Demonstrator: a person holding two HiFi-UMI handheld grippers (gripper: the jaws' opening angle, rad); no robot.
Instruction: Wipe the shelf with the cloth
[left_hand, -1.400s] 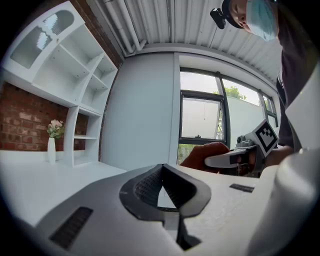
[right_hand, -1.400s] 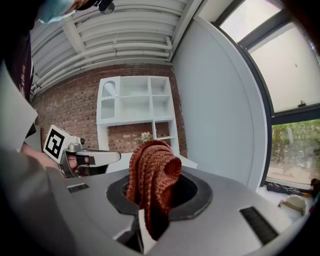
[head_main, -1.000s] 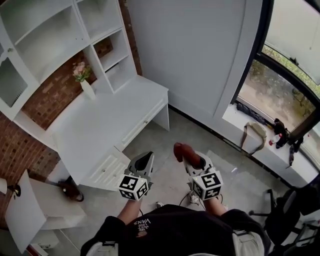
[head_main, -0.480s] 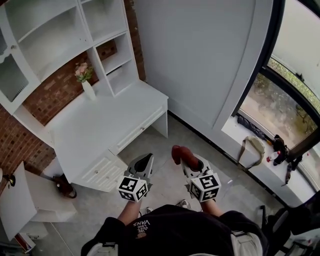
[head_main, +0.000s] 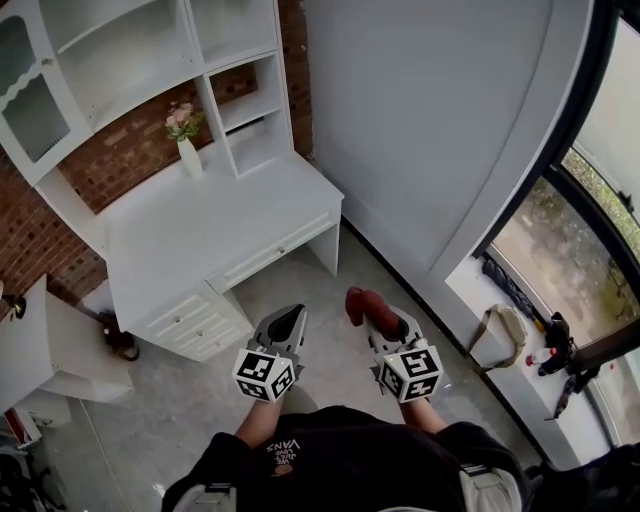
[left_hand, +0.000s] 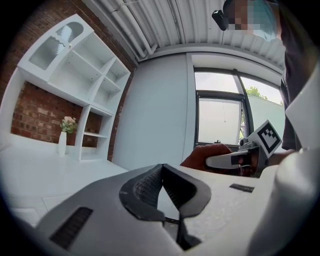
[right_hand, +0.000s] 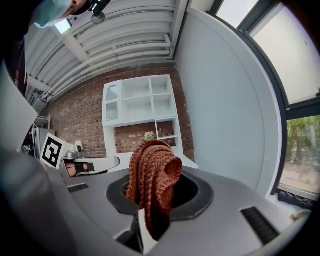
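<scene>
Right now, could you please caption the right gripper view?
Right gripper clamps a rust knitted cloth, facing the white shelf.

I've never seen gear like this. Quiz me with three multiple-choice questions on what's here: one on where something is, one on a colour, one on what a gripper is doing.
1. Where does the vase stand? A on the floor; B on the desk; C on the windowsill.
2. What colour is the cloth? A blue; B white; C reddish brown.
3. How is the right gripper? A open, empty; B shut on the cloth; C lying on the desk.

Answers: 1 B, the head view shows it at the back of the white desktop. 2 C, the knit looks rust-coloured. 3 B, its own view shows the cloth pinched between the jaws.
</scene>
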